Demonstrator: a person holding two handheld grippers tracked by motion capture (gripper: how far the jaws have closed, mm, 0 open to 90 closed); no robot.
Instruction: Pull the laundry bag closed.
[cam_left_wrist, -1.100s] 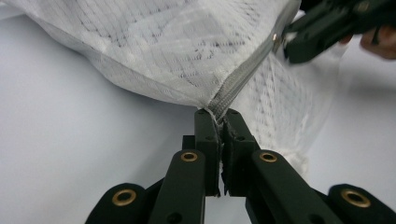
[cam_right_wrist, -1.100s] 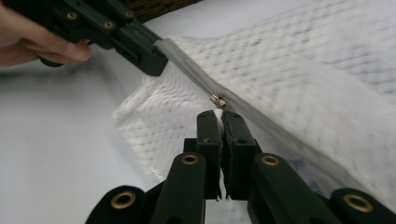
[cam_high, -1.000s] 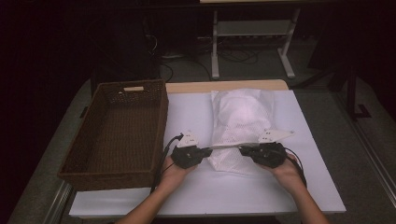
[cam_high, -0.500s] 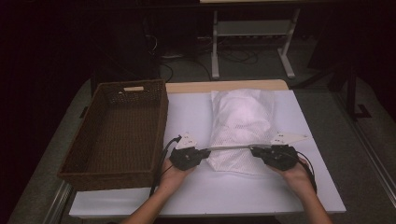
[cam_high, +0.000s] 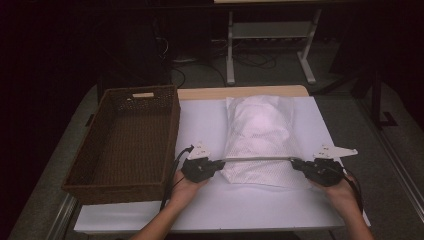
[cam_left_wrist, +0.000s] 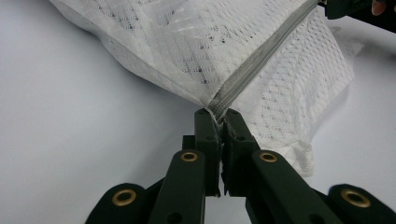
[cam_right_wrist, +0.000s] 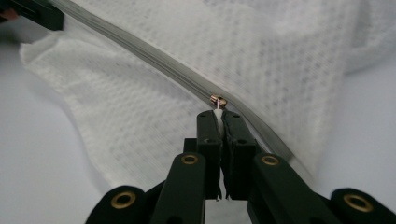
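A white mesh bag (cam_high: 260, 132) lies lengthwise on the white table (cam_high: 200, 117), and a grey zipper (cam_high: 257, 159) is stretched taut across its near end. My left gripper (cam_high: 220, 164) is shut on the zipper's left end (cam_left_wrist: 218, 103), where the mesh gathers. My right gripper (cam_high: 296, 162) is shut on the small metal zipper pull (cam_right_wrist: 217, 100), near the bag's right side. In the left gripper view the jaws (cam_left_wrist: 220, 116) pinch the zipper tape. In the right gripper view the jaws (cam_right_wrist: 218, 114) clamp the pull's tab, with the grey zipper (cam_right_wrist: 140, 53) running away to the upper left.
A dark brown wicker basket (cam_high: 172, 130) with nothing in it stands on the left part of the table, close to my left hand. The table's right edge (cam_high: 350, 165) runs just beyond my right hand. A metal stand (cam_high: 270, 45) is on the dark floor behind.
My right gripper has slid to the right along the zipper with the pull in its jaws, so the taut grey stretch between the grippers is longer. The left gripper has stayed put.
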